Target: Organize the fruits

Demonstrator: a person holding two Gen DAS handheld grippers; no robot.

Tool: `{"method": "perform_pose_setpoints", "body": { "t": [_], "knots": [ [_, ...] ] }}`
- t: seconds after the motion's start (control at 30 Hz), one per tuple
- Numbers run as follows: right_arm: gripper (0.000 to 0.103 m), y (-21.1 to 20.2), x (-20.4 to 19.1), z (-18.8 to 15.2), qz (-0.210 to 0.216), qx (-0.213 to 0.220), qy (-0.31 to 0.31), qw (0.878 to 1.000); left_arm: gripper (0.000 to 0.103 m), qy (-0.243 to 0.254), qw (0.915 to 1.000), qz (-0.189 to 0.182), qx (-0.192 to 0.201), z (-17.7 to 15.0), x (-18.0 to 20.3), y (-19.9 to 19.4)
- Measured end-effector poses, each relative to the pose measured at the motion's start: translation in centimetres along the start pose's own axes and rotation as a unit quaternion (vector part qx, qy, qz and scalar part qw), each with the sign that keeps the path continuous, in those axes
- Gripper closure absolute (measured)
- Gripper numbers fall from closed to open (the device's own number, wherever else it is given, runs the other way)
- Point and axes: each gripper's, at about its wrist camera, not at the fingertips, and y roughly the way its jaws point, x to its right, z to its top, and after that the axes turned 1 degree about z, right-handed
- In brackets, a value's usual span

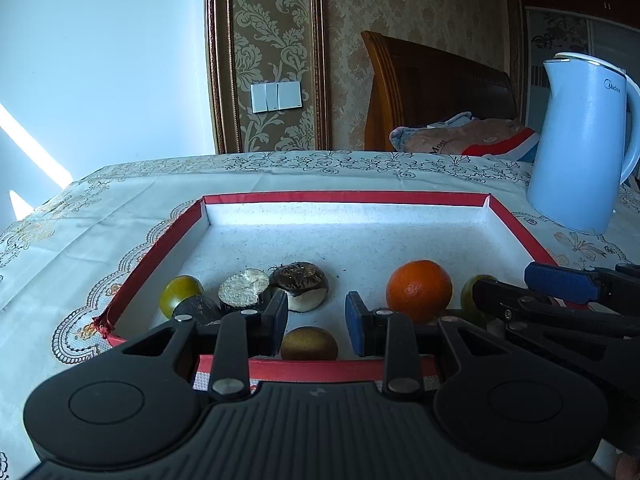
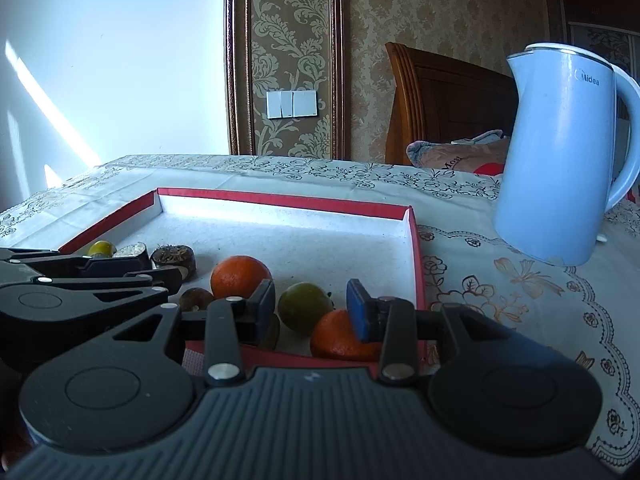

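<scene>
Brown kiwi point(image 1: 309, 343) at the tray's point(image 1: 320, 198) near edge, dead ahead between the spread, empty jaws of the left gripper point(image 1: 316, 318), nearer than the likewise spread right gripper point(image 2: 310, 307), whose view alone shows a second orange point(image 2: 338, 336) in the tray's near right corner.

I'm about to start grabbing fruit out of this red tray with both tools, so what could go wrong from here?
1. The left tool and right tool hang close together over the tray's near edge; reaching at once could knock them together.
2. The kiwi and oranges are round and may roll if nudged.
3. The kettle stands just right of the tray; a wide right swing might hit it.
</scene>
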Motion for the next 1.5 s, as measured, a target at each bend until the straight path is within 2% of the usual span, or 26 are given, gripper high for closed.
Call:
{"method": "perform_pose_setpoints", "body": {
  "t": [0.07,0.17,0.2,0.23,0.3,0.4,0.57,0.73,0.87,1.1,1.23,1.37,1.43,1.5],
  "knots": [
    [0.06,-0.2,0.0,0.0,0.0,0.002,0.001,1.0,0.073,-0.001,1.0,0.001,0.0,0.0,-0.1,-0.1],
    [0.059,-0.2,-0.1,-0.1,-0.001,0.003,0.001,1.0,0.072,-0.001,1.0,0.002,0.0,-0.1,-0.1,-0.2],
    [0.059,-0.3,-0.1,-0.1,-0.002,0.003,0.002,1.0,0.067,-0.002,1.0,0.004,-0.001,-0.1,-0.2,-0.3],
    [0.059,-0.3,-0.1,-0.1,-0.002,0.003,0.004,1.0,0.053,-0.004,1.0,0.007,-0.001,-0.1,-0.2,-0.4],
    [0.056,-0.4,0.0,-0.1,-0.004,0.004,0.009,1.0,0.036,-0.005,0.9997,0.019,0.012,-0.1,-0.3,-0.8],
    [0.05,-0.9,0.1,-0.1,-0.008,0.01,0.016,1.0,0.035,0.0,0.9993,0.025,0.027,-0.1,-0.3,-1.6],
    [0.044,-1.4,0.0,-0.2,-0.013,0.012,0.02,1.0,0.035,0.001,0.9995,0.021,0.022,-0.5,-0.7,-2.0],
    [0.043,-1.8,-0.3,-0.4,-0.015,0.015,0.021,1.0,0.035,-0.004,0.9996,0.018,0.021,-0.8,-1.0,-2.6],
    [0.033,-2.3,-0.6,-0.6,-0.02,0.018,0.026,0.999,0.035,-0.014,0.9997,0.014,0.016,-1.0,-1.6,-3.0],
    [0.032,-3.2,-1.4,-1.0,-0.023,0.018,0.034,0.999,0.032,-0.02,0.9996,0.016,0.012,-1.7,-2.3,-3.8],
    [0.023,-4.1,-1.9,-1.4,-0.029,0.021,0.042,0.998,0.032,-0.027,0.9995,0.016,0.009,-2.2,-3.0,-4.4],
    [0.023,-5.0,-2.7,-1.8,-0.026,0.027,0.044,0.998,0.032,-0.031,0.9993,0.019,0.009,-2.6,-3.6,-5.2],
    [0.023,-5.4,-3.0,-2.0,-0.028,0.031,0.043,0.998,0.027,-0.03,0.9993,0.023,0.005,-2.8,-3.8,-5.5],
    [0.018,-5.7,-3.1,-2.1,-0.028,0.034,0.049,0.998,0.026,-0.03,0.9992,0.026,0.005,-3.1,-4.0,-5.7]
  ]
}}
